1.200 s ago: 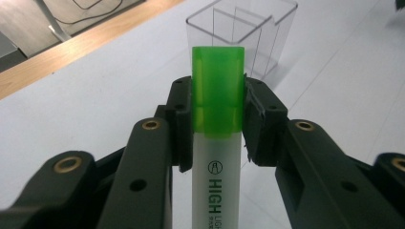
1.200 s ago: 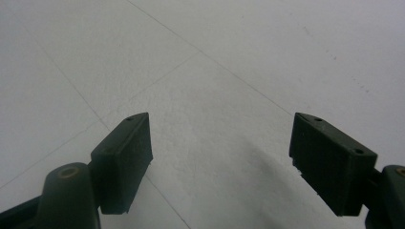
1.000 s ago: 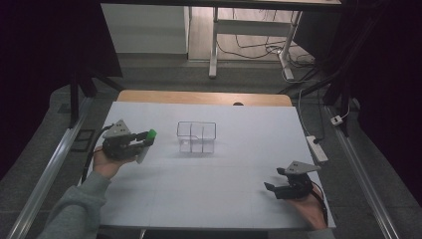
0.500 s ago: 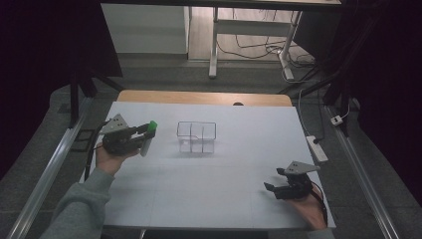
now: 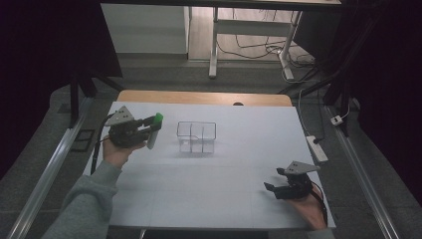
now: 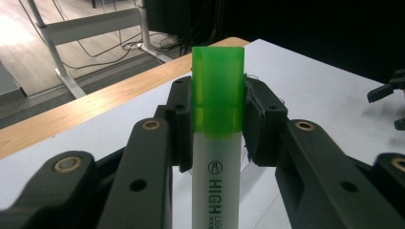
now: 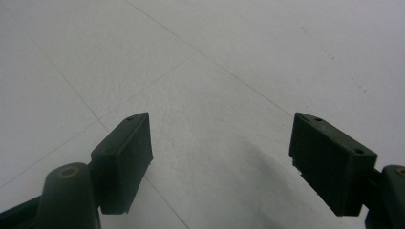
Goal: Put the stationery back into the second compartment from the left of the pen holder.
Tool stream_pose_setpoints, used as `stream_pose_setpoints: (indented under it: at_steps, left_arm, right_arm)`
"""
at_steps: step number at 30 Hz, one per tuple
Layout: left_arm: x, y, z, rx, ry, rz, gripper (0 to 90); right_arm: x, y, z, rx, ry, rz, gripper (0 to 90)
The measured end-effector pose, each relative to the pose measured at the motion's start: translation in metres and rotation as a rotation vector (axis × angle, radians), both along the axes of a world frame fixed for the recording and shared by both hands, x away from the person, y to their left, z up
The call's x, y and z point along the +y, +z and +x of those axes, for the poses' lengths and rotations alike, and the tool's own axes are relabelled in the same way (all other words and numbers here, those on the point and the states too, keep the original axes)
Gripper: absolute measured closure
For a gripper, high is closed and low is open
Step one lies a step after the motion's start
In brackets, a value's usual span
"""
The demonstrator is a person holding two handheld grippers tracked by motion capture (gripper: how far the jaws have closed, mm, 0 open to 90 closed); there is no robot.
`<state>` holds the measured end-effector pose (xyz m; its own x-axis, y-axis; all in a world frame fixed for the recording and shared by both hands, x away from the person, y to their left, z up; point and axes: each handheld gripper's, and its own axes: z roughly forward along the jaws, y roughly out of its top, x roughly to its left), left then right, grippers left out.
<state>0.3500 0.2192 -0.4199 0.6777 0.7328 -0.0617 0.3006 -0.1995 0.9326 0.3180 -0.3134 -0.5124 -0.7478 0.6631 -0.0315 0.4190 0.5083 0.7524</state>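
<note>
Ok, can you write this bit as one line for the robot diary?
left gripper: shut on pen, cap up | right gripper: open, low over table | box: right of pen

A clear divided box (image 5: 197,136) sits on the white table (image 5: 224,189), nearer its far edge and a bit left of centre. A white power strip (image 5: 318,148) lies by the right edge. Beyond the far edge, cables (image 5: 259,47) trail on the floor.
</note>
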Motion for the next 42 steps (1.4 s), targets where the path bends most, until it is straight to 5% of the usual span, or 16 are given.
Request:
stream_pose_setpoints:
  at_steps: [42]
  left_arm:
    - [-0.065,0.028,0.052,-0.019,-0.085,0.031,66.6]
  right_arm:
    - [-0.001,-0.001,0.001,-0.003,-0.002,0.009,22.3]
